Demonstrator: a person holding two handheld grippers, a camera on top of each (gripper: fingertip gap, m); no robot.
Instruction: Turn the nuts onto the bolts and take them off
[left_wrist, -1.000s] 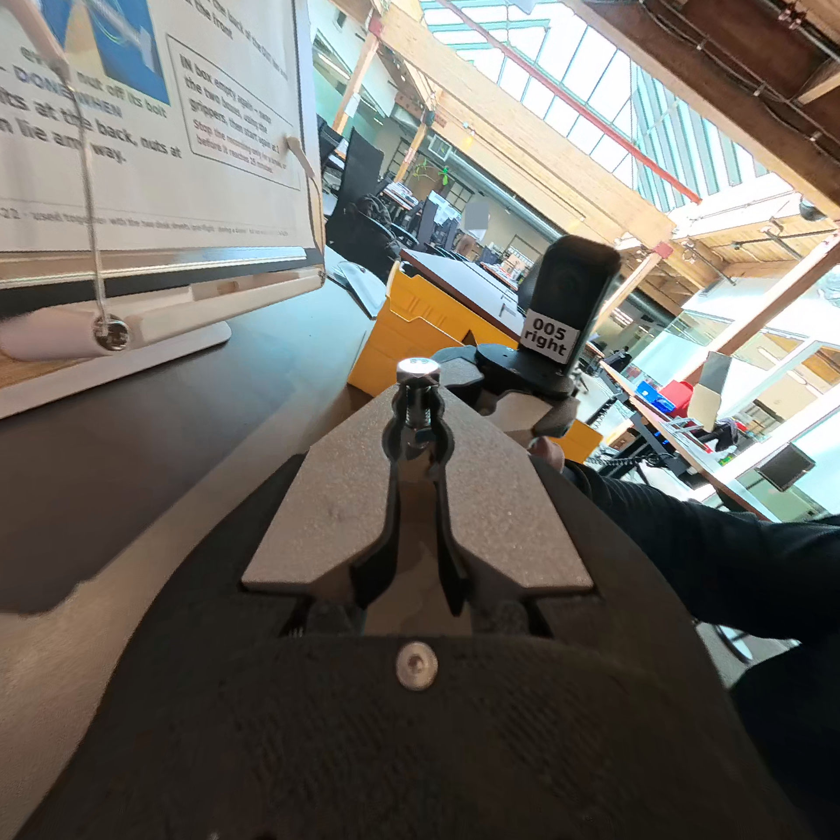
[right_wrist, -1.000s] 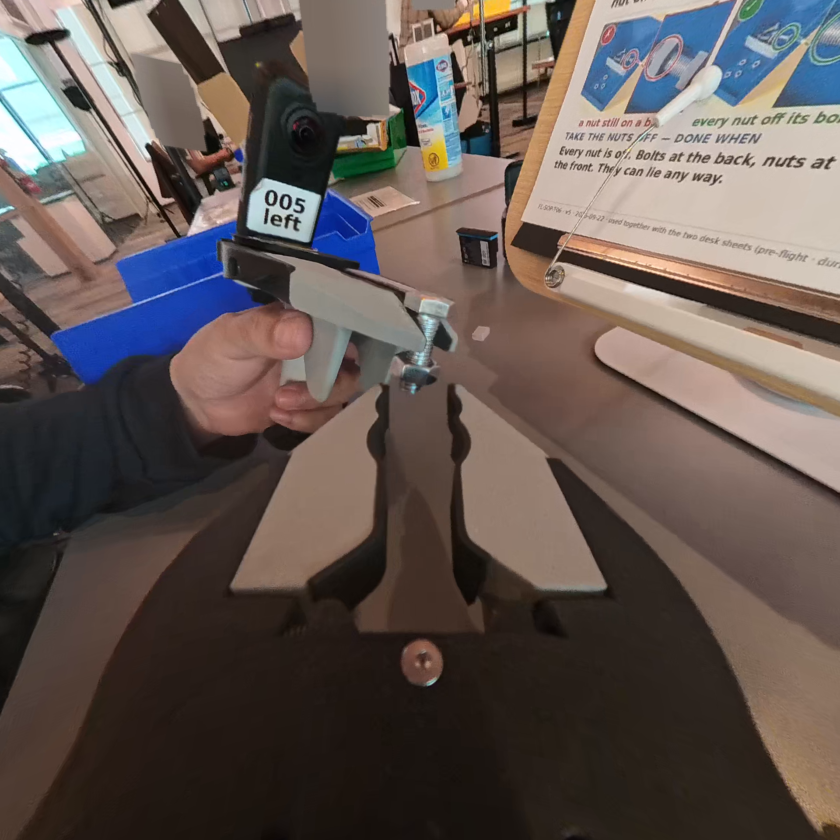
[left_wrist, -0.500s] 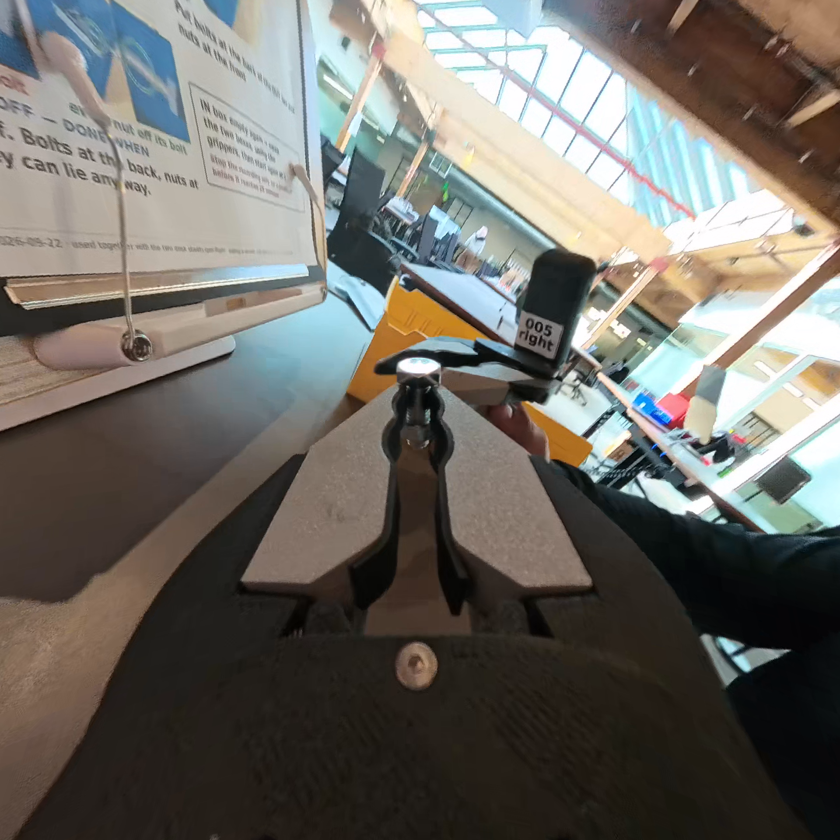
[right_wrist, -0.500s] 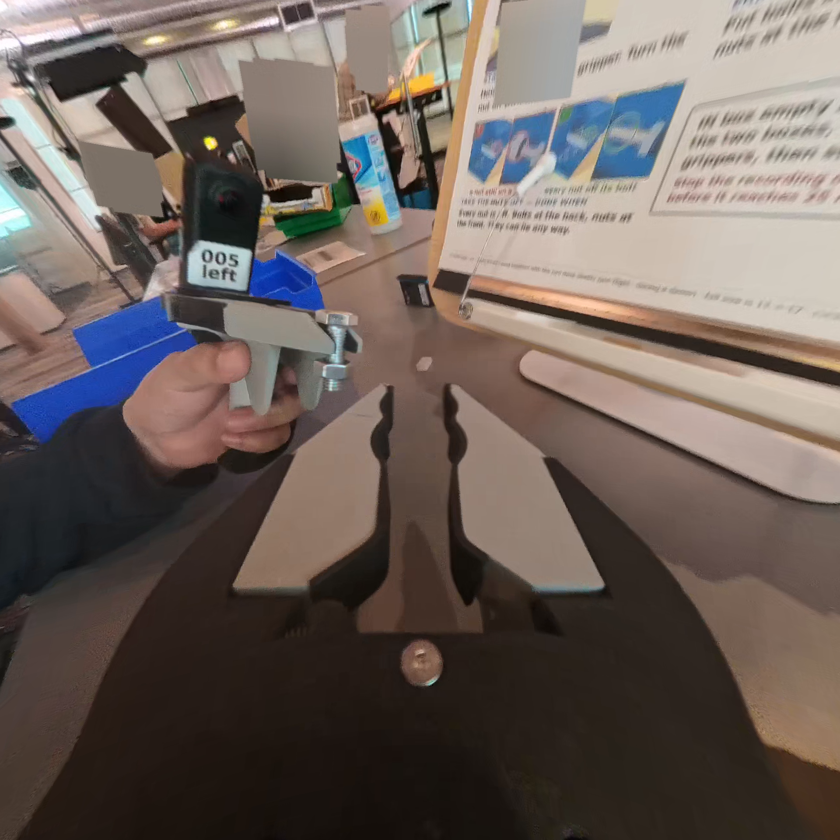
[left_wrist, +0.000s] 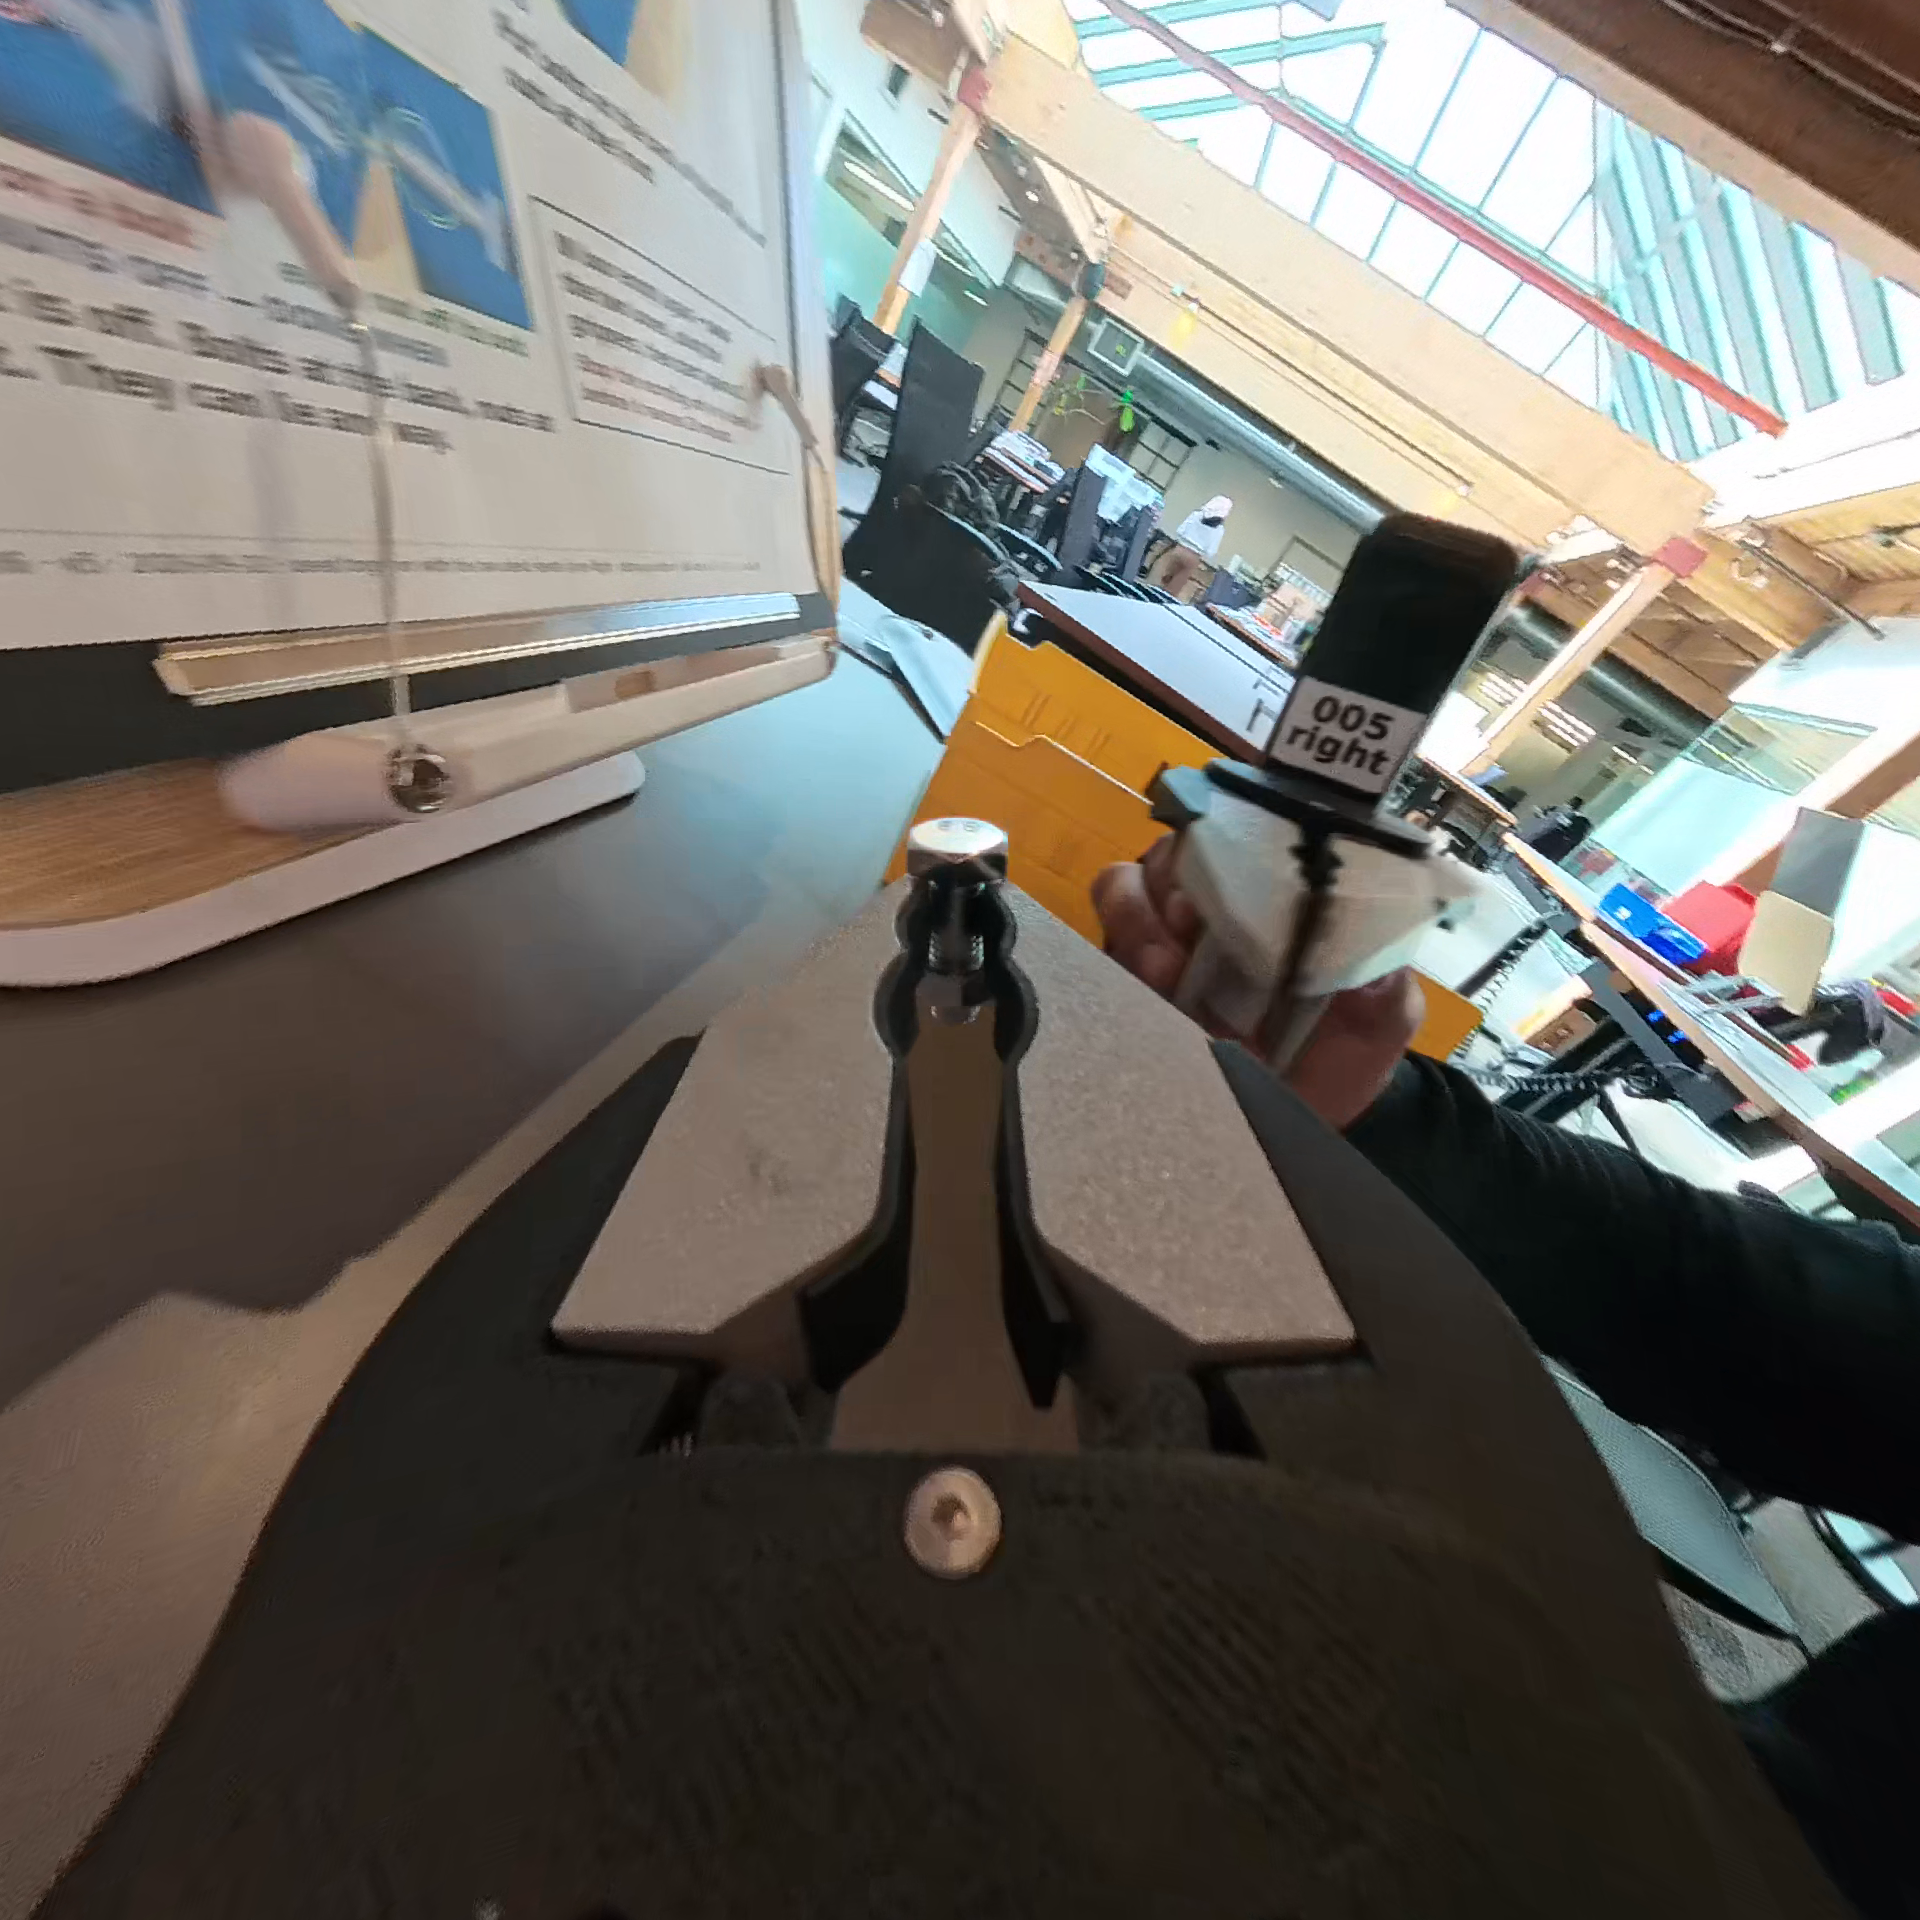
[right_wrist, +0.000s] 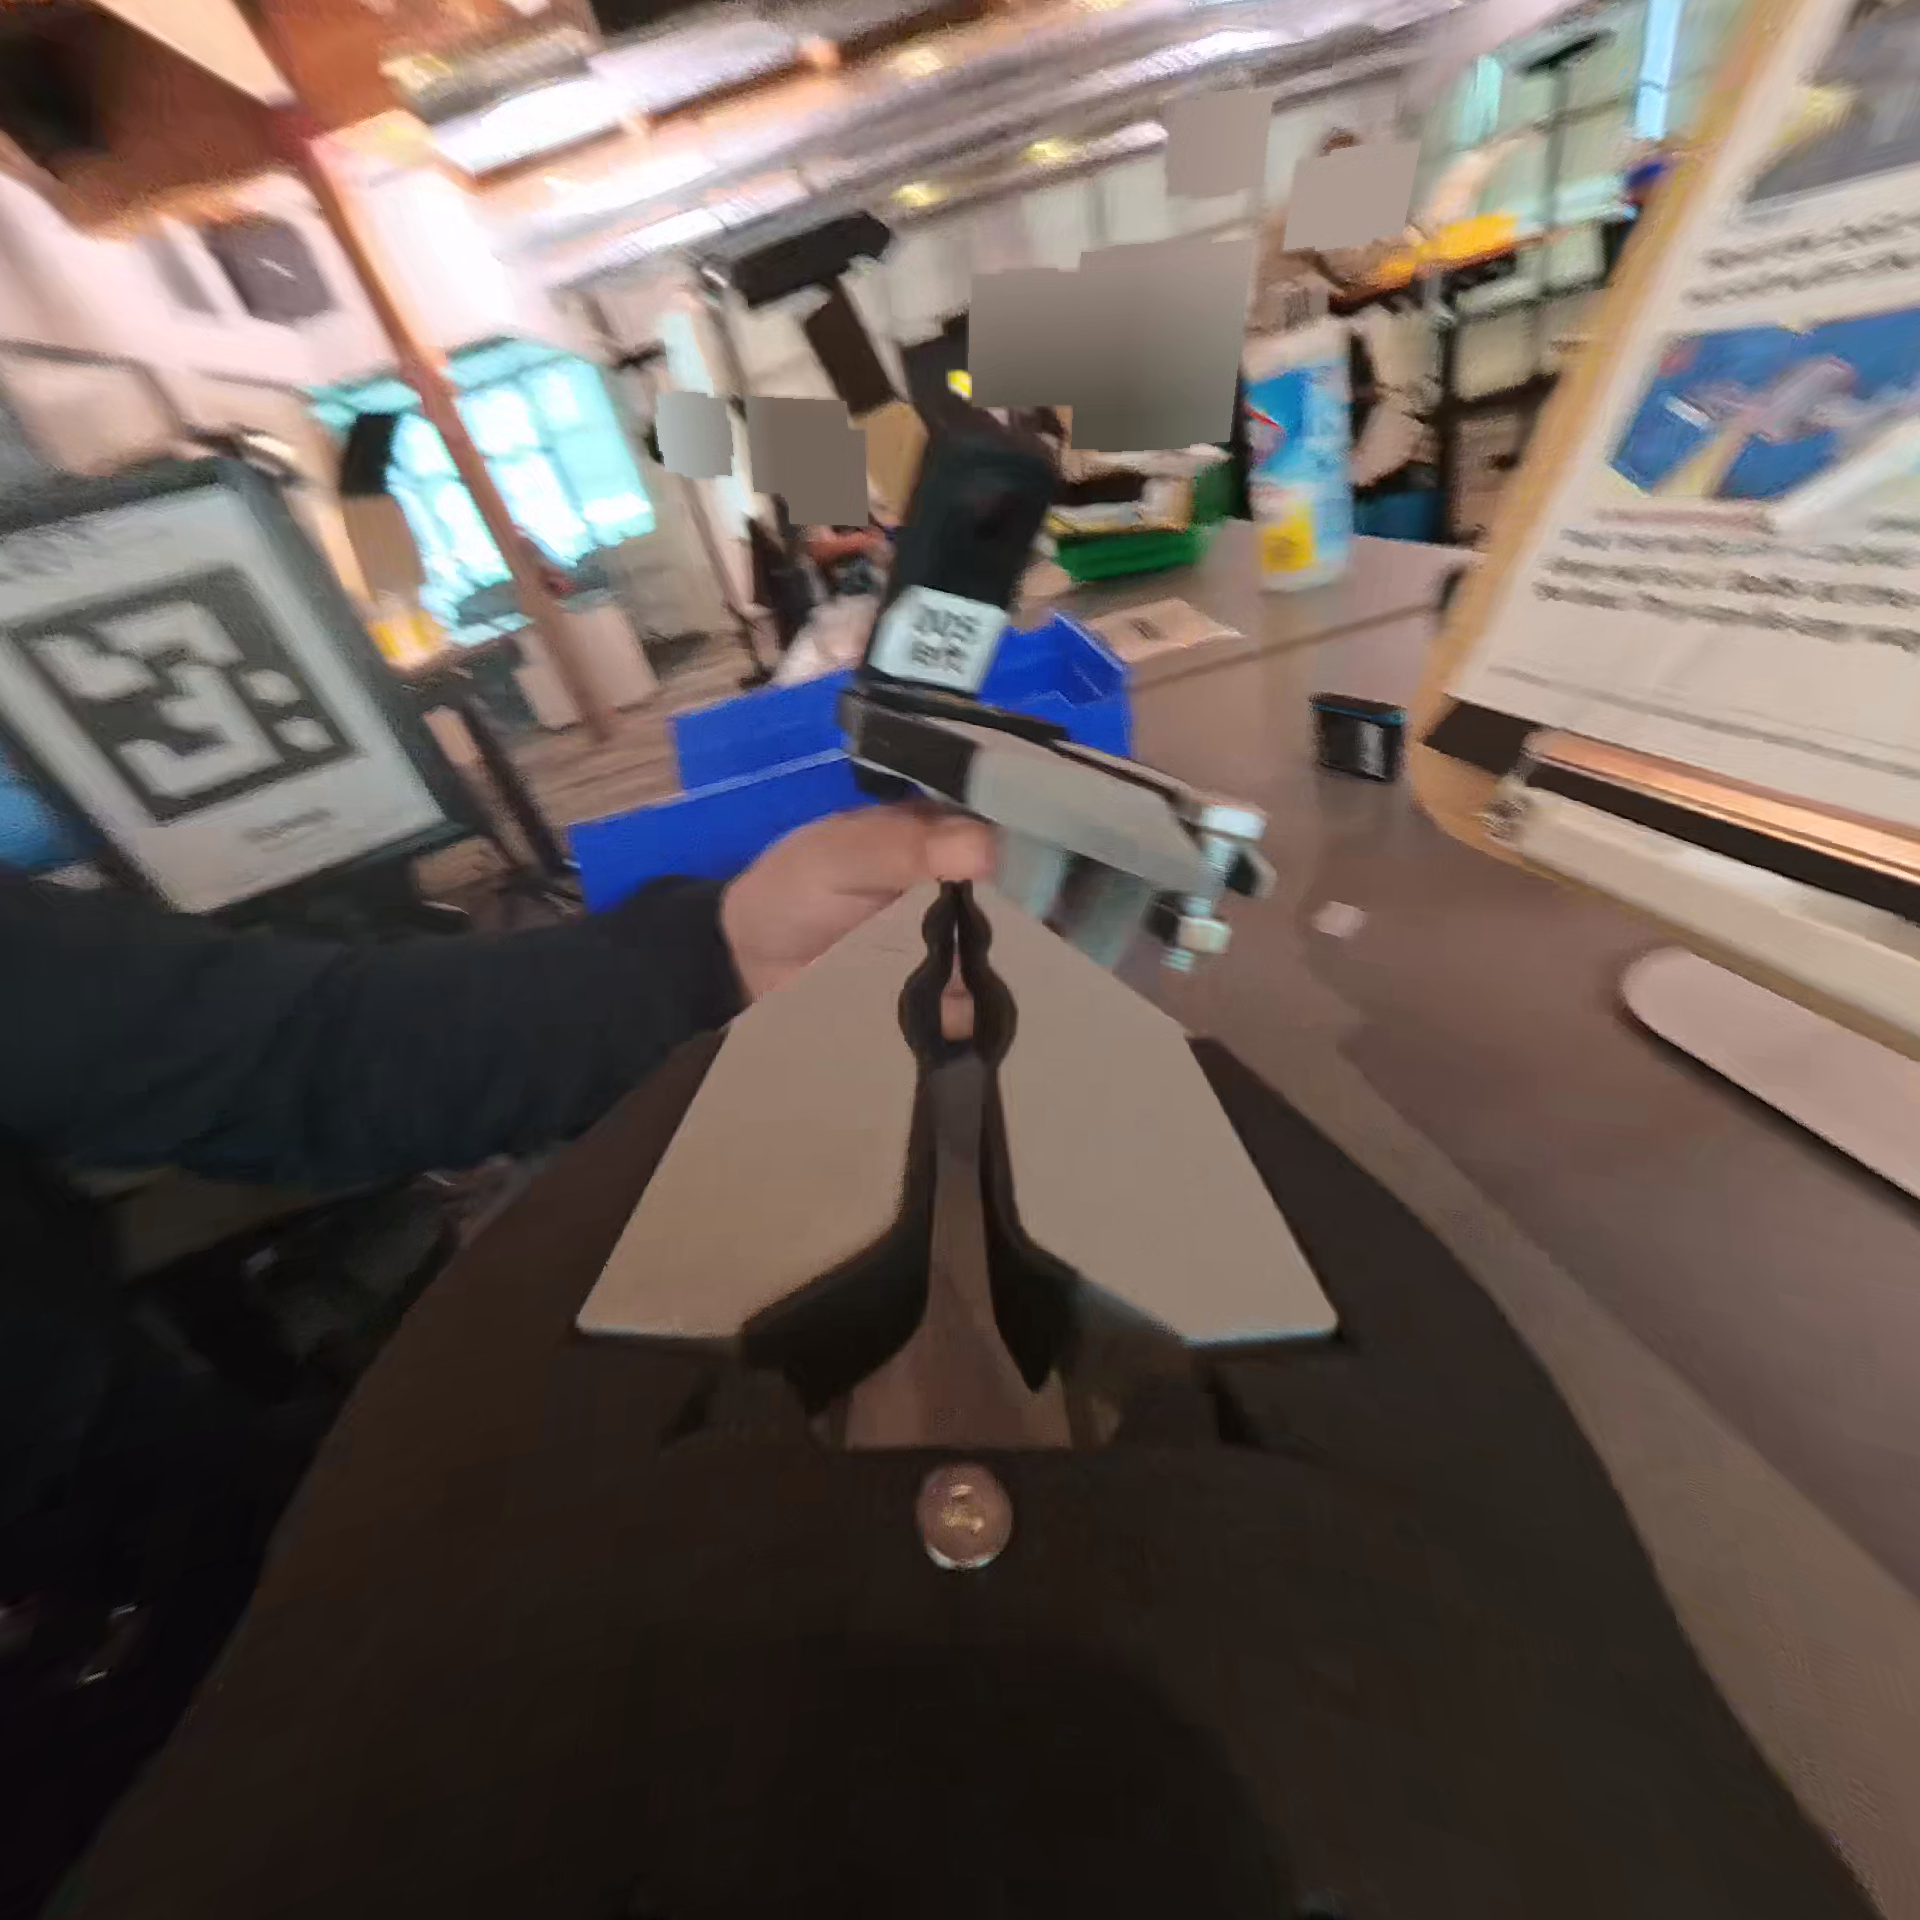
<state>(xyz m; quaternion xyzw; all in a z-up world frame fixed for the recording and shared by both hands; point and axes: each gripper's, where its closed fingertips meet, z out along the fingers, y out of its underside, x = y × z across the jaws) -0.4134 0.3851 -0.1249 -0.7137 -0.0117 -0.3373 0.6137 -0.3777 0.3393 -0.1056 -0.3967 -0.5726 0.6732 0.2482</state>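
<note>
Holding a bolt (left_wrist: 956, 847) upright in the left gripper (left_wrist: 956, 935), closed narrow on the threaded shank just under the hex head. Carrying a nut (left_wrist: 954, 1003) on the thread below, in the notch between the fingers. Showing the right gripper (right_wrist: 951, 935) pressed almost fully together on nothing, apart from the bolt and pointed past the hand (right_wrist: 852, 904) that carries the left one. No telling from here whether winding on or winding off.

Likely to go wrong:
- Returning to the nut pinched together like this would only knock the bolt, so needs spreading first.
- Coming in crooked could skid off the nut's flats, or twist the bolt askew in a grip with only thread to bite on.
- Backing the nut off the last thread without a firm pinch could drop it onto the tabletop (right_wrist: 1558, 1143) and send it rolling.
- Hard to judge alignment through the right wrist view, which is badly smeared.

Working over a smooth grey tabletop, bare near the grippers. Standing at the far side:
- a stand (left_wrist: 312, 831) with an instruction sheet (left_wrist: 416, 499)
- a yellow bin (left_wrist: 1039, 769)
- a blue bin (right_wrist: 769, 790)
- a small black block (right_wrist: 1351, 732)
- a white canister (right_wrist: 1299, 468)

Set in a large open workshop with timber beams, skylights overhead, and more desks and chairs far off.
</note>
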